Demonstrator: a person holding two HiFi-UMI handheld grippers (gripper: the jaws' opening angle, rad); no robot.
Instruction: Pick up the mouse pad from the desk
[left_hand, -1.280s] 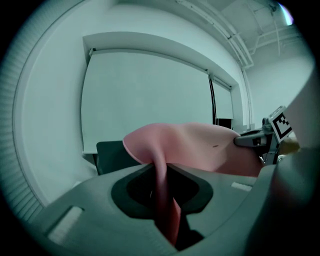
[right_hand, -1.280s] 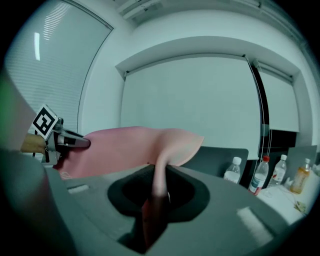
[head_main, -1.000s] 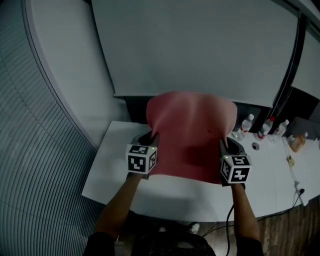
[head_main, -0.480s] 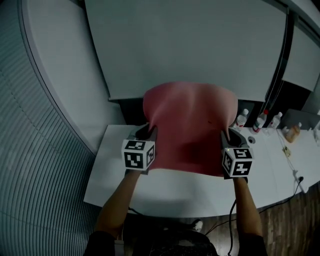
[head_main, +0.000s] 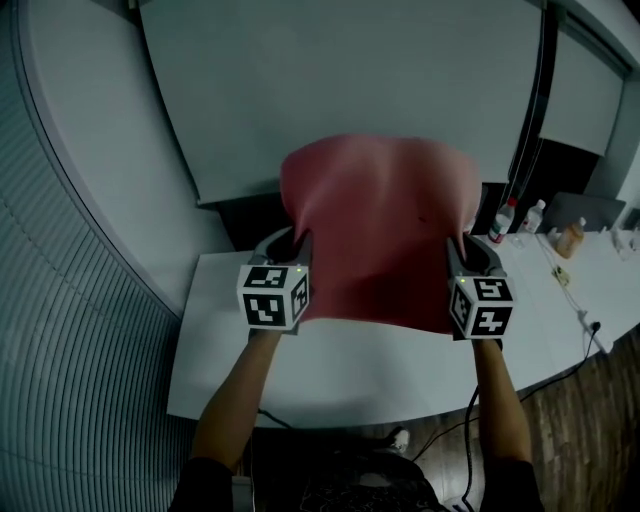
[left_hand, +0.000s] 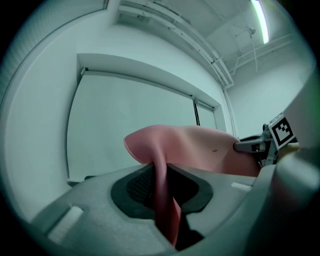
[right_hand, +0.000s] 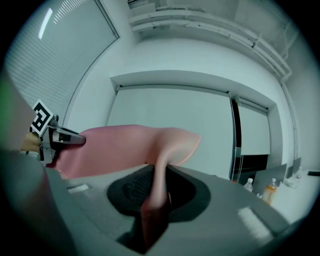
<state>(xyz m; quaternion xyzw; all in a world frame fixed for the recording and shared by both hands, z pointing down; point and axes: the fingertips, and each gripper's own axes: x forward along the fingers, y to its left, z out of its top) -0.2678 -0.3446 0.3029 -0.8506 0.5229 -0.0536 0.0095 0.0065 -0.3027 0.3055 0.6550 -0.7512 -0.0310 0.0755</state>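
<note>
The pink mouse pad (head_main: 380, 232) hangs in the air above the white desk (head_main: 330, 370), stretched between both grippers and bowed upward at its far end. My left gripper (head_main: 296, 258) is shut on the pad's left edge (left_hand: 161, 190). My right gripper (head_main: 458, 262) is shut on the pad's right edge (right_hand: 157, 192). Each gripper view shows the pad pinched between the dark pads, with the other gripper (left_hand: 260, 145) (right_hand: 52, 137) across the pink sheet. Both grippers point level, toward the far wall.
Several bottles (head_main: 505, 218) and small items stand on the desk at the right, by a dark screen (head_main: 585, 208). A cable (head_main: 575, 300) lies along the right part of the desk. A large white panel (head_main: 340, 80) fills the wall behind; ribbed blinds (head_main: 60, 330) curve at the left.
Both grippers have risen together with the mouse pad held between them, lifting it higher above the desk. The grips are unchanged.
</note>
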